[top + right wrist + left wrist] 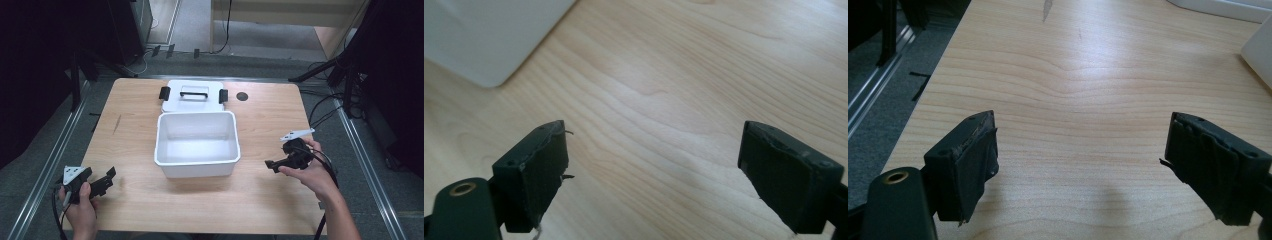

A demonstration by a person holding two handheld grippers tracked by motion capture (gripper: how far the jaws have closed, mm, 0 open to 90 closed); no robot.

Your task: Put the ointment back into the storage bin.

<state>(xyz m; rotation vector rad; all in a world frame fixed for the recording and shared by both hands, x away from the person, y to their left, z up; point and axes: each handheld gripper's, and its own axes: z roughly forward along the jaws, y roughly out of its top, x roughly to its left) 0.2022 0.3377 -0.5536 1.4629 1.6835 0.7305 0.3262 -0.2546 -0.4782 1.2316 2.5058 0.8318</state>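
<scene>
Both the left gripper [106,182] and right gripper [272,164] had jaws wide, empty; approach lid [192,96] level, probably.

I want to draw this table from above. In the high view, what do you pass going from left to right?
Left black claw held in a hand, then the open white plastic box in the middle, then the right black claw held in the other hand, all over the light wooden table.
</scene>
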